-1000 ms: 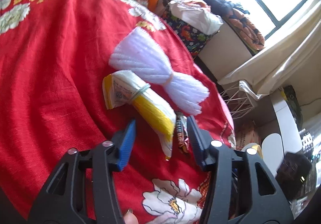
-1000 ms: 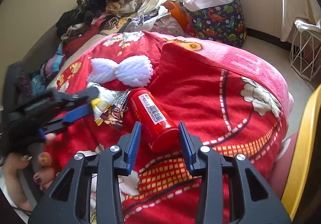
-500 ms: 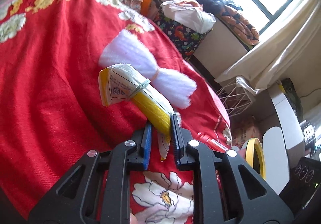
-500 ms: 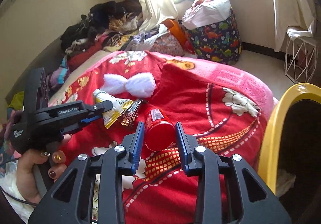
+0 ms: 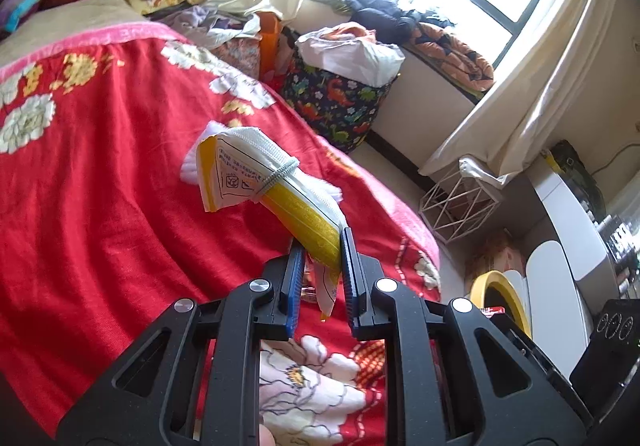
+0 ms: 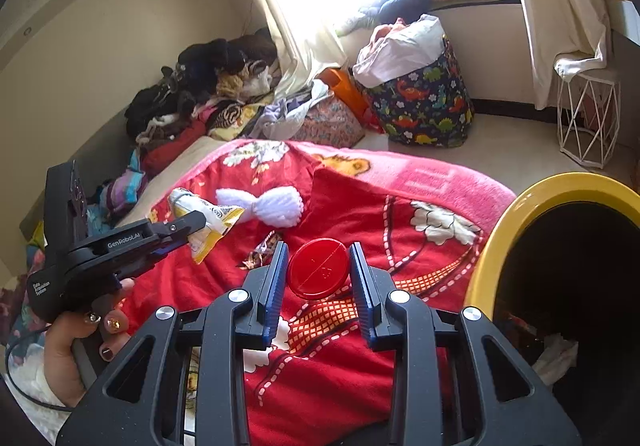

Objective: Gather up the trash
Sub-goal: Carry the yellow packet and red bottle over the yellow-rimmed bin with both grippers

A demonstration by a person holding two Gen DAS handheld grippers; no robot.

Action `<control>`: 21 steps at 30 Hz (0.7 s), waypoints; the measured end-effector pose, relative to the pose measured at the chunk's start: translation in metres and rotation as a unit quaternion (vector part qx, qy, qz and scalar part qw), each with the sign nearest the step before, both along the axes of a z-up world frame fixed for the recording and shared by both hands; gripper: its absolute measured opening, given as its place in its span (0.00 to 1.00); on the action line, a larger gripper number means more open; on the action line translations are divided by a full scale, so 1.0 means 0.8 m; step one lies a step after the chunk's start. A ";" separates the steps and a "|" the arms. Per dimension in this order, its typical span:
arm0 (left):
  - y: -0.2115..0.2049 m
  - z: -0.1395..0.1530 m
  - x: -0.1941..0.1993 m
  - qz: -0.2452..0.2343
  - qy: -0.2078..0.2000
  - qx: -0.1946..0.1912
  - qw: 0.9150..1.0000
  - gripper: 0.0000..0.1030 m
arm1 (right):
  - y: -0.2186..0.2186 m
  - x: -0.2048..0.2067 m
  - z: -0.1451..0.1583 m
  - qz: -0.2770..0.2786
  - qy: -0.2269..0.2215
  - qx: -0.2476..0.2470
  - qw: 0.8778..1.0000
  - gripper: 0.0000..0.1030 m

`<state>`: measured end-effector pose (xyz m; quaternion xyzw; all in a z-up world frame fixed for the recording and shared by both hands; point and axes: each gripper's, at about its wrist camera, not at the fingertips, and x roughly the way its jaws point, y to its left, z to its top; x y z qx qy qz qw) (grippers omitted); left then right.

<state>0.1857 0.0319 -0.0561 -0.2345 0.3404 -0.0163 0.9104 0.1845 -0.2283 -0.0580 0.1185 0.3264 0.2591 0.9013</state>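
My left gripper [image 5: 320,242] is shut on a yellow and white snack bag [image 5: 272,190] bound with an elastic band, held above the red floral blanket [image 5: 100,166]. It also shows in the right wrist view [image 6: 208,220]. My right gripper [image 6: 318,272] is shut on a red can [image 6: 319,269], its round end facing the camera, lifted off the blanket. A yellow-rimmed dark bin [image 6: 532,206] stands right of it, with trash inside. A small dark wrapper [image 6: 260,254] lies on the blanket under the can.
A white fluffy bow [image 6: 268,206] lies on the blanket. A dinosaur-print bag [image 6: 420,102], a white wire basket [image 6: 588,122] and piles of clothes [image 6: 208,86] stand beyond the bed. The bin also shows in the left wrist view [image 5: 500,294].
My left gripper closed on the snack bag and lifted it. My right gripper closed on the red can, raised it off the blanket and swung toward the yellow bin.
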 end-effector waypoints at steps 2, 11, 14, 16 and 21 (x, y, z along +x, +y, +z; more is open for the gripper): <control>-0.006 0.007 -0.002 -0.006 -0.006 0.002 1.000 0.12 | -0.006 -0.004 0.006 -0.003 -0.007 0.003 1.000 0.29; -0.040 0.027 -0.005 -0.037 -0.023 0.007 0.999 0.12 | -0.039 -0.018 0.034 -0.025 -0.033 0.021 0.999 0.29; -0.052 0.032 -0.007 -0.049 -0.028 0.009 0.998 0.12 | -0.047 -0.025 0.040 -0.033 -0.037 0.027 0.998 0.29; -0.059 0.035 -0.008 -0.056 -0.031 0.010 0.998 0.12 | -0.054 -0.029 0.044 -0.037 -0.041 0.029 0.998 0.29; -0.078 0.041 -0.011 -0.078 -0.037 0.015 0.996 0.12 | -0.069 -0.035 0.053 -0.049 -0.047 0.034 0.997 0.29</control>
